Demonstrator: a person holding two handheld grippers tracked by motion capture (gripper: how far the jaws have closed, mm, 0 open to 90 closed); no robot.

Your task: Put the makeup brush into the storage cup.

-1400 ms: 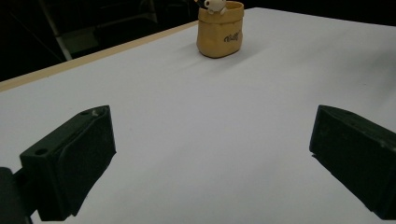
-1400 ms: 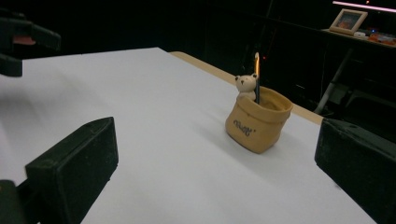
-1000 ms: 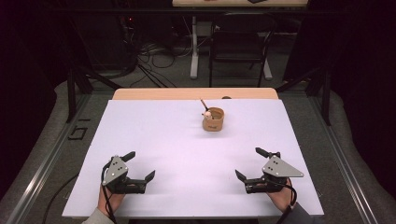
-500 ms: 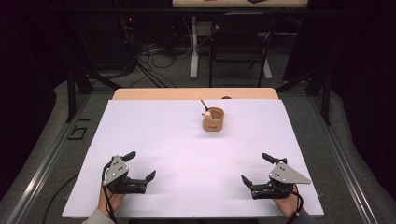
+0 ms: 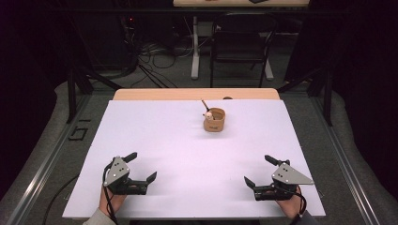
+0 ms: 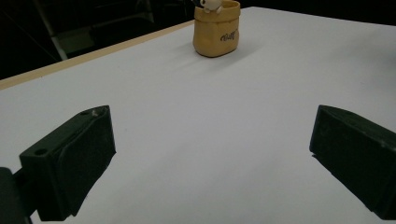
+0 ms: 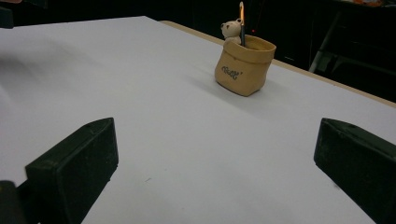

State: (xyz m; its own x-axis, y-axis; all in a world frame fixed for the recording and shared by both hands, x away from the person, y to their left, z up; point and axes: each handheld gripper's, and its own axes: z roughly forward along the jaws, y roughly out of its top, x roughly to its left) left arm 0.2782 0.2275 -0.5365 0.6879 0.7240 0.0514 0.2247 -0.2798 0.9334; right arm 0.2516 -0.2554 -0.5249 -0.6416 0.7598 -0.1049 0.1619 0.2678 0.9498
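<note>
Grippers rest wide open and empty: left gripper [image 5: 142,167] steady at seven o'clock, right gripper [image 5: 259,170] drawn back toward five, away from the sack-shaped pen holder [image 5: 214,120] up at twelve.

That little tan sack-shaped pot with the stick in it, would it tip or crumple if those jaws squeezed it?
The pot looks moulded and glossy, so probably stiff, not floppy, and perhaps breakable. Its squat shape and broad base suggest it slides rather than tips. The thin stick leans loosely inside and could shift or fall out.

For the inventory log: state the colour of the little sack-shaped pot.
Tan yellow-brown pot with dark lettering; clearest in the right gripper view.
</note>
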